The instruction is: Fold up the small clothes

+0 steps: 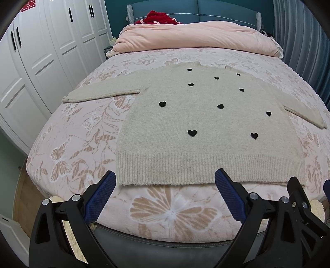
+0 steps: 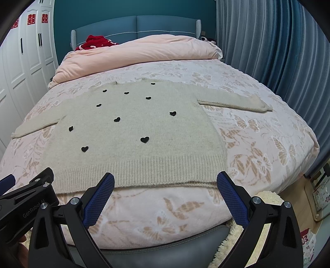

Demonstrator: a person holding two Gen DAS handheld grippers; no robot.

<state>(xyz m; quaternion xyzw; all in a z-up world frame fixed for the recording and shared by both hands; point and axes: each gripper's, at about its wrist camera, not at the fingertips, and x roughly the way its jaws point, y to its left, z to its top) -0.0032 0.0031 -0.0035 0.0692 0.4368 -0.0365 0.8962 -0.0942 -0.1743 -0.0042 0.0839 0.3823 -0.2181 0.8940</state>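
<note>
A beige knit sweater (image 1: 198, 123) with small black hearts lies flat on the bed, both sleeves spread out to the sides and the ribbed hem nearest me. It also shows in the right wrist view (image 2: 132, 132). My left gripper (image 1: 166, 177) is open and empty, hovering just in front of the hem's left part. My right gripper (image 2: 165, 179) is open and empty, hovering in front of the hem's right part. The two grippers are side by side; the right one shows at the left wrist view's right edge (image 1: 299, 198).
The bed (image 1: 78, 132) has a pink butterfly-print cover. A folded pink duvet (image 1: 196, 37) and a red garment (image 1: 158, 17) lie at the headboard. White wardrobes (image 1: 41, 51) stand left, blue curtains (image 2: 278, 51) right. A cream rug (image 2: 266, 195) lies on the floor.
</note>
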